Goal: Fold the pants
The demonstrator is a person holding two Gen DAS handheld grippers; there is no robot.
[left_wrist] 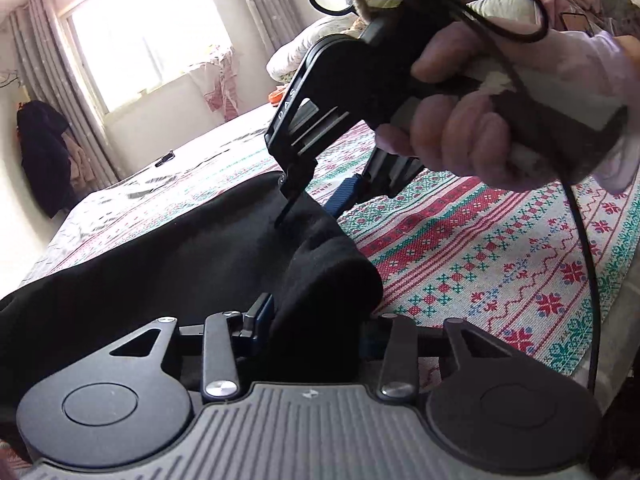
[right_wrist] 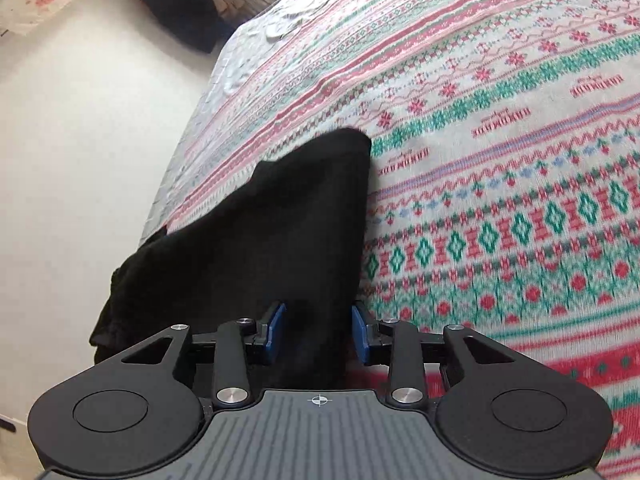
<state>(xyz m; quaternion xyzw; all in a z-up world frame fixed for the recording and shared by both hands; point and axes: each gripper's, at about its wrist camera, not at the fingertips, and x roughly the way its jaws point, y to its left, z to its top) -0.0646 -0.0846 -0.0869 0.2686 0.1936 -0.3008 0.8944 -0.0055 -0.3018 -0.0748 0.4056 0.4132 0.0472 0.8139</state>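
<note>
Black pants [right_wrist: 280,216] lie across the patterned bedspread [right_wrist: 500,160], one fold bunched up between the blue pads of the right gripper [right_wrist: 318,334], jaws part-closed and pinching it. Left gripper [left_wrist: 316,324] bites another thick fold (its far pad is buried in cloth), jaws clamped on fabric.

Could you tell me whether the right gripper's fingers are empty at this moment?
No, the right gripper has black pants fabric bunched between its blue-padded fingers, above the patterned bedspread.
</note>
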